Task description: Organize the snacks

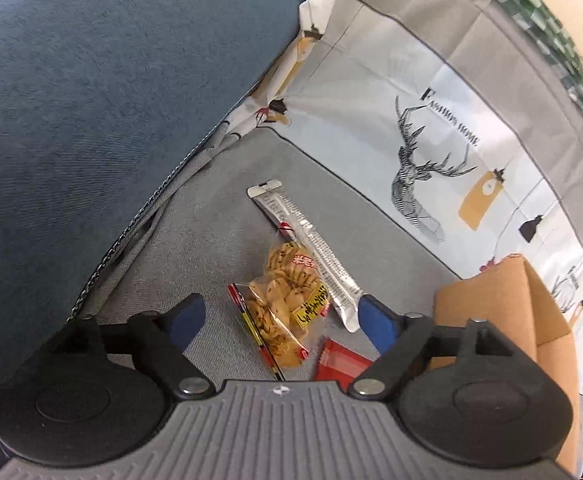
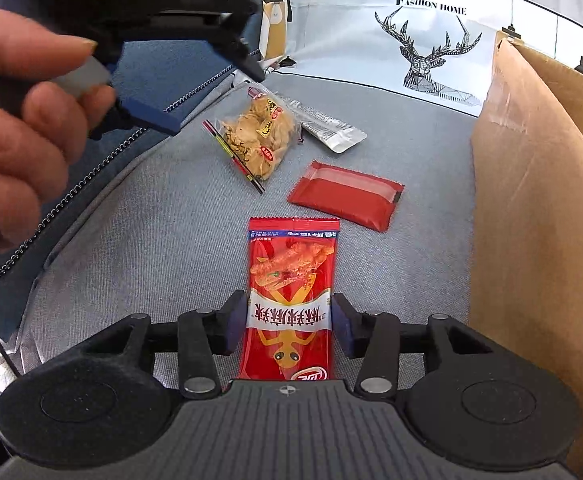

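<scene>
Collection step: left tool spread empty above the biscuit bag; right tool straddles the red snack packet, contact unclear. Next, close and carry to the cardboard box.

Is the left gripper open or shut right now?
Open. The left gripper has its blue pads spread wide above the clear biscuit bag, touching nothing.
</scene>
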A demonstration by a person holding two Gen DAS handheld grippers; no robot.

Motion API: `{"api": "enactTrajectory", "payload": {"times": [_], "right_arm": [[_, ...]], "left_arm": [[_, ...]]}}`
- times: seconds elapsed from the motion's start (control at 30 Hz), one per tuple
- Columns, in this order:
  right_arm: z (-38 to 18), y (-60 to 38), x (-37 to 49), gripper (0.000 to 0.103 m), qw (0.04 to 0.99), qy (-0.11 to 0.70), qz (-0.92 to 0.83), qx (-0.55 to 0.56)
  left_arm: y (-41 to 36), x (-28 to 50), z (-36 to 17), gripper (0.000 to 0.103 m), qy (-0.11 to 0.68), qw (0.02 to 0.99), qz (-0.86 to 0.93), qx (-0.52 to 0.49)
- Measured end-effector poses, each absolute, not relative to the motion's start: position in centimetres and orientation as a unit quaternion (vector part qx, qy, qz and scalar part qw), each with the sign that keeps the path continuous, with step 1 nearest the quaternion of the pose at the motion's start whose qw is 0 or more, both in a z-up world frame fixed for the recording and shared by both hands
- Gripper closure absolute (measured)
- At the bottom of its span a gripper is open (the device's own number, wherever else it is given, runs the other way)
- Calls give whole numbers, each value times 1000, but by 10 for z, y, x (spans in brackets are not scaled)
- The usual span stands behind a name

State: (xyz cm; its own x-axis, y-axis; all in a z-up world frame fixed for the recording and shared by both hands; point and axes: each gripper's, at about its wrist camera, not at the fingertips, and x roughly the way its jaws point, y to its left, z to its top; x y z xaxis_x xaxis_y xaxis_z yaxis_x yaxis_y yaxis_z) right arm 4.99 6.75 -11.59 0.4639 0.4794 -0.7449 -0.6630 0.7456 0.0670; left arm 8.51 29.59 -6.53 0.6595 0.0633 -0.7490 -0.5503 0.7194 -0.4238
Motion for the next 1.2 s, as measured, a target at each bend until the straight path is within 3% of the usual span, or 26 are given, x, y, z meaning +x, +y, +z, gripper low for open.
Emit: {"api": "enactTrajectory", "payload": {"times": [0.17,0.57,0.63,0.7,0.83,1.2], "right_arm": [[-117,67,52,50,848,398,331,-118],[-123,71,54,49,846,400,327,-130],[-123,71,53,51,847,396,327,-135],[-123,71,52,54,847,393,330,-138],[-121,70,49,57,851,382,333,-139],[-109,64,40,58,870,338,330,-140]], "left_arm": [[298,102,-78,11,386,839,188,-334],[290,130,-91,11,396,845,189,-305],[288,131,-91,15,395,849,188,-297],[287,132,-90,29,397,851,189,-287],[288,129,-86,44,388,856,184,-288],[282,109,-69,49,372,869,171,-278]]}}
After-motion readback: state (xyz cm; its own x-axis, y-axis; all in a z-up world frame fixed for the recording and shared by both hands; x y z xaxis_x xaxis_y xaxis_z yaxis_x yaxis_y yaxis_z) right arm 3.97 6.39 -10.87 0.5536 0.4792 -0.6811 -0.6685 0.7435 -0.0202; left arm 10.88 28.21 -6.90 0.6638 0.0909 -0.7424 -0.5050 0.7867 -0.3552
